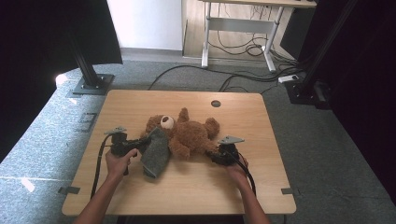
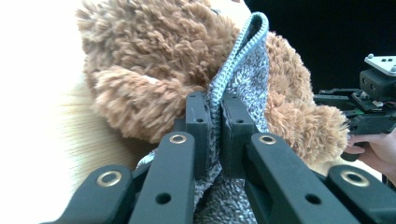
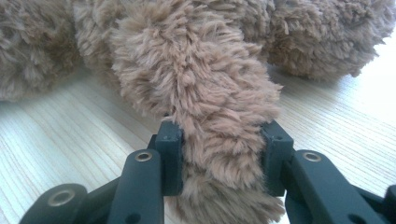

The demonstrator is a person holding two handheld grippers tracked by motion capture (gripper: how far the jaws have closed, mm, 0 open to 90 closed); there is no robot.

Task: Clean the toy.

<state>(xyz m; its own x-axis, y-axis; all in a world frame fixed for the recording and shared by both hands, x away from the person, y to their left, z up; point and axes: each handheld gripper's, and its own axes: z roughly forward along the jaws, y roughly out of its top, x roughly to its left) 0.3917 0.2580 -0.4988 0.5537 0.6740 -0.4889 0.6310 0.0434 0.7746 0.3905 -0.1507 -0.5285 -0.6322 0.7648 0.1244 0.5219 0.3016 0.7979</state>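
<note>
Teddy bear (image 1: pixel 187 133): lying mid-table (image 1: pixel 140 100); grey knitted garment (image 1: pixel 155 151) against its left side
Left gripper (image 2: pixel 215 116): jaws pinched tight on garment's edge
Right gripper (image 3: pixel 223 140): jaws clamped on bear's leg (image 3: pixel 210 84)

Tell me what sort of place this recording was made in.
Probably a lab or office set up for recording: a wooden table on grey carpet, black curtains hung from floor-standing frame posts, and a height-adjustable desk with loose cables beneath it.
</note>
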